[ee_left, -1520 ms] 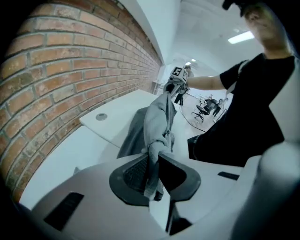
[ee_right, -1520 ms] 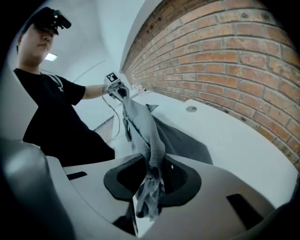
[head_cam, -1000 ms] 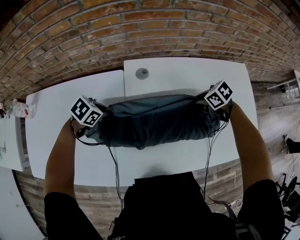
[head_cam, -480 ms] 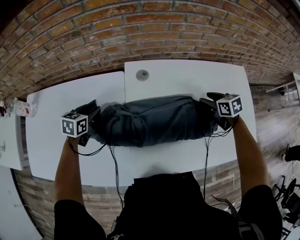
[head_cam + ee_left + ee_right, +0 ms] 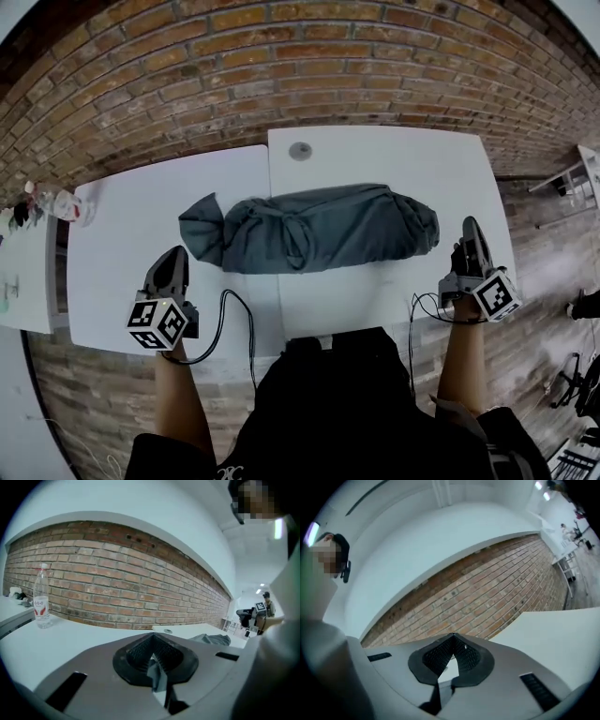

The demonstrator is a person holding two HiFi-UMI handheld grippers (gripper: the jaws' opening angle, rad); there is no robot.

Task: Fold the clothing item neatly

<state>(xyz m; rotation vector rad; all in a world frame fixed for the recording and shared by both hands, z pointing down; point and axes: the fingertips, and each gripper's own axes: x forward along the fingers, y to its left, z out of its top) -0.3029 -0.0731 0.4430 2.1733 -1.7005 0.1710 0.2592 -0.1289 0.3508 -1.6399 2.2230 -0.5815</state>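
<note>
The garment [image 5: 309, 239] is seen rolled on the bench [image 5: 394, 159], with the left claw [image 5: 173, 255] and right claw [image 5: 469, 232] held clear, both just pressed shut on nothing, so one fold is judged done and a re-grip of its ends is called for next.

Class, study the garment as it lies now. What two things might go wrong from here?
The grey garment is a lumpy roll, one end fanning out leftward; it may loosen instead of staying neat. It straddles the seam between the two white tables; dragging might snag fabric there.
</note>
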